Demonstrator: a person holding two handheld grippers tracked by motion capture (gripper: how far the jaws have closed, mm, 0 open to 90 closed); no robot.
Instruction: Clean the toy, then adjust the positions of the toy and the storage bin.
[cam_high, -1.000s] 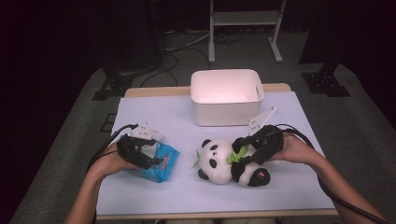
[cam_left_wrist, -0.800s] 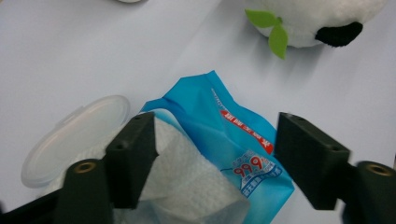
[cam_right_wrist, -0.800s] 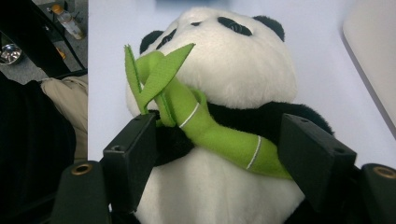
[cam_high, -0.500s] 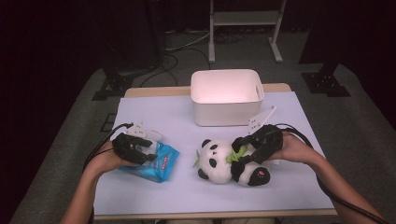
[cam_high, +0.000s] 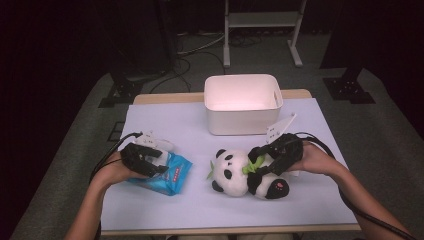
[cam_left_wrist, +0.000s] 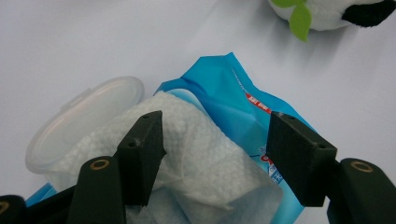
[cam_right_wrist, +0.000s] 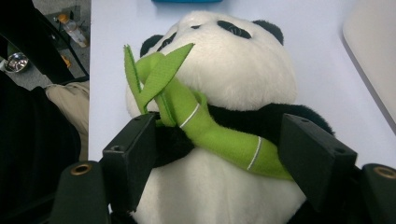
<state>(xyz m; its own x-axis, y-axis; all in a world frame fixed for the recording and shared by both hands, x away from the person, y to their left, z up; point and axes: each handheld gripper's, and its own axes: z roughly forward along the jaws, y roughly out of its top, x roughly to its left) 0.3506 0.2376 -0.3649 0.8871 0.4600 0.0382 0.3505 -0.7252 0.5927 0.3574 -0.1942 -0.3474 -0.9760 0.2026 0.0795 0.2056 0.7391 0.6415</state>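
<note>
Left gripper (cam_left_wrist: 215, 154): we are straddling the wipe (cam_left_wrist: 187, 154) of the blue pack (cam_left_wrist: 238, 93), jaws just reopening, spread.
Right gripper (cam_right_wrist: 217, 158): we are bracketing the panda (cam_right_wrist: 233, 79), jaws spread wide; whether they press its body, we cannot tell.

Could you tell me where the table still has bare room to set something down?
The pale lavender table is bare at its far left, between the white plastic bin and the blue wet-wipe pack. The near edge is free too. The middle is crowded: the left gripper over the pack, the right gripper around the black-and-white plush panda.
</note>
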